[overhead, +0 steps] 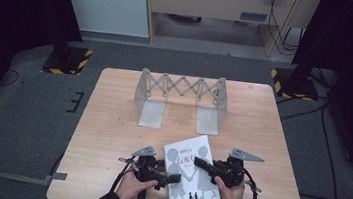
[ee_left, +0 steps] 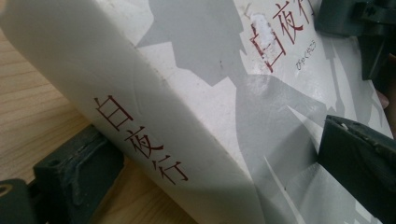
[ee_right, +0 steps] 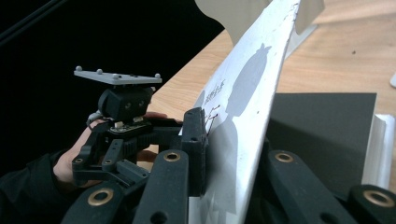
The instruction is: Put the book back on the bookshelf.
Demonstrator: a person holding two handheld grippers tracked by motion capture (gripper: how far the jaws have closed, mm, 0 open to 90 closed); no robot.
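near the front edge of the table (overhead: 111, 122), a little right of its middle, lies the white book (overhead: 190, 179) with grey figures on its cover, and i have a claw at each side of it. behind it, toward the far edge, stands the grey folding rack (overhead: 180, 100), well apart from the book.

my right gripper (overhead: 201, 163) reaches in over the book's right side and is pinched tight on the front cover (ee_right: 243, 121); in the right gripper view that cover stands lifted on edge between my jaws, with the dark inner page (ee_right: 327, 130) laid bare beyond it.

my left gripper (overhead: 171, 178) sits at the book's left edge with its jaws spread as wide as they go. in the left gripper view the spine (ee_left: 140, 140) with red characters lies between them, one jaw low beside it on the wood and the other over the cover; whether either pad touches i cannot tell.

the book's front right corner is hidden under my right hand (overhead: 230, 194), and the cover lettering is too small to read from above.
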